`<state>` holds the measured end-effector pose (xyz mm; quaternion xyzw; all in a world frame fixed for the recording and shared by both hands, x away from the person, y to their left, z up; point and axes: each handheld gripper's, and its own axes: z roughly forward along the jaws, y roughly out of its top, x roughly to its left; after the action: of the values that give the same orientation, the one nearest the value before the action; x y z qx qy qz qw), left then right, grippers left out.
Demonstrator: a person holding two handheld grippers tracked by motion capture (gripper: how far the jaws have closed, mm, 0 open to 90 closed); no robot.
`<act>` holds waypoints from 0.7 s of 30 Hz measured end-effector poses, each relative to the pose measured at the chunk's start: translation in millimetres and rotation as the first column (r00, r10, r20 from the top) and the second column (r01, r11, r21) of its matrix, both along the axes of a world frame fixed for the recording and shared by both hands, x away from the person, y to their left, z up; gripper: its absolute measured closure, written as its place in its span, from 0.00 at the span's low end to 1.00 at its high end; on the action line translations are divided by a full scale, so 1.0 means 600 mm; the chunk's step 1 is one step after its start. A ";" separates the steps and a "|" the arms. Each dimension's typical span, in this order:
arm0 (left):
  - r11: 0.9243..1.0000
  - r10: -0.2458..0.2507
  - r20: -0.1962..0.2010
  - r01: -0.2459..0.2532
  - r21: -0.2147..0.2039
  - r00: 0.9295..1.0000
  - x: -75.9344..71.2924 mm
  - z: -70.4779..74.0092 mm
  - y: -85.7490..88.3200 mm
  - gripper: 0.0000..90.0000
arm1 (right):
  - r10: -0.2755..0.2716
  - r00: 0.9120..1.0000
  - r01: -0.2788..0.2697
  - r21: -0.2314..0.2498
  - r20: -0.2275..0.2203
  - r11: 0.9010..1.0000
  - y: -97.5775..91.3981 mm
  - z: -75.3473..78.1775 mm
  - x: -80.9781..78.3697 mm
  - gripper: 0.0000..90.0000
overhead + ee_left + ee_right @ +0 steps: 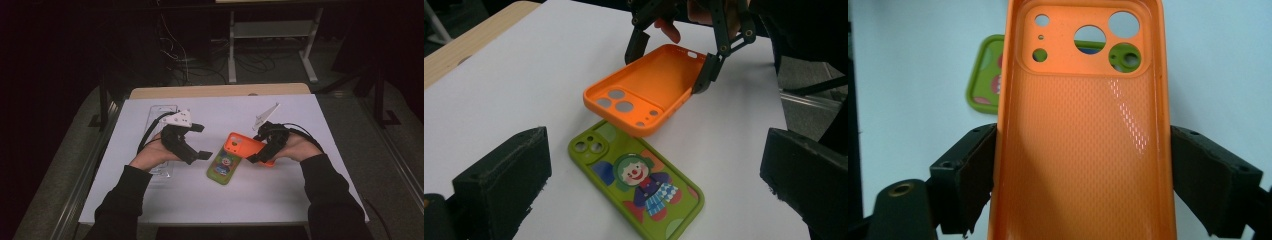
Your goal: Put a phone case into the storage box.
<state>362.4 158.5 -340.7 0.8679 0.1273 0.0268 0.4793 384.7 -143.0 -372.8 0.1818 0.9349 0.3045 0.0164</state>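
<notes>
Now, left to right. Left tool [199, 141] hovers w/ jaws wide apart, holding nothing; seen from its own camera, both black pads [504, 175] frame the green phone [636, 187] w/ clown print, which lies flat on the white desk [300, 200] just ahead of and between them. Behind the left tool, near the desk's far-left part, sits a clear plastic tray [159, 111], hard to make out.

Right of that, the orange case [243, 145] is lifted off the desk, tilted, hollow side up, its camera-cutout end hanging over the top end of the green phone. Can't tell whether they touch there. Right tool [260, 152] is clamped on the orange case across its width, one jaw on each long edge, roughly mid-length to lower end; through the cutouts in the right gripper view the green phone [983, 75] shows beneath.

Step in hand, judged: getting the orange case positioned rel. to the phone, prob. to fit or swap it. To do it well: keep the squeeze on the rims light so the soft shell doesn't bow; keep the case level and lined up w/ the phone's long axis; use the free left tool to pin the phone so it won't slide.

Count: 2 tools, 1 orange case, 1 green phone, 1 tray, 1 desk.
</notes>
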 end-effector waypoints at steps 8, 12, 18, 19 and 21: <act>0.997 -0.073 0.006 0.073 0.036 0.997 -0.010 -0.003 -0.021 0.00 | 0.103 0.995 -0.103 -0.017 0.010 0.995 0.028 0.006 -0.017 0.17; 0.993 -0.102 0.005 0.102 0.054 0.995 -0.017 -0.004 -0.030 0.00 | 0.139 0.990 -0.138 -0.023 0.002 0.990 0.043 0.005 -0.026 0.17; 0.985 -0.142 0.019 0.140 0.098 0.990 -0.026 -0.008 -0.043 0.00 | 0.195 0.981 -0.194 -0.043 0.003 0.980 0.060 0.004 -0.037 0.17; 0.985 -0.144 0.015 0.142 0.098 0.989 -0.028 -0.010 -0.046 0.00 | 0.202 0.979 -0.202 -0.041 -0.001 0.979 0.063 0.004 -0.039 0.17; 0.982 -0.161 0.015 0.158 0.105 0.987 -0.031 -0.012 -0.051 0.00 | 0.221 0.975 -0.221 -0.041 -0.003 0.974 0.068 0.004 -0.043 0.17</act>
<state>344.0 128.1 -347.9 0.8986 0.0503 0.0049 0.4358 358.7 -102.2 -370.2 0.0761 0.9554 0.2850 -0.0131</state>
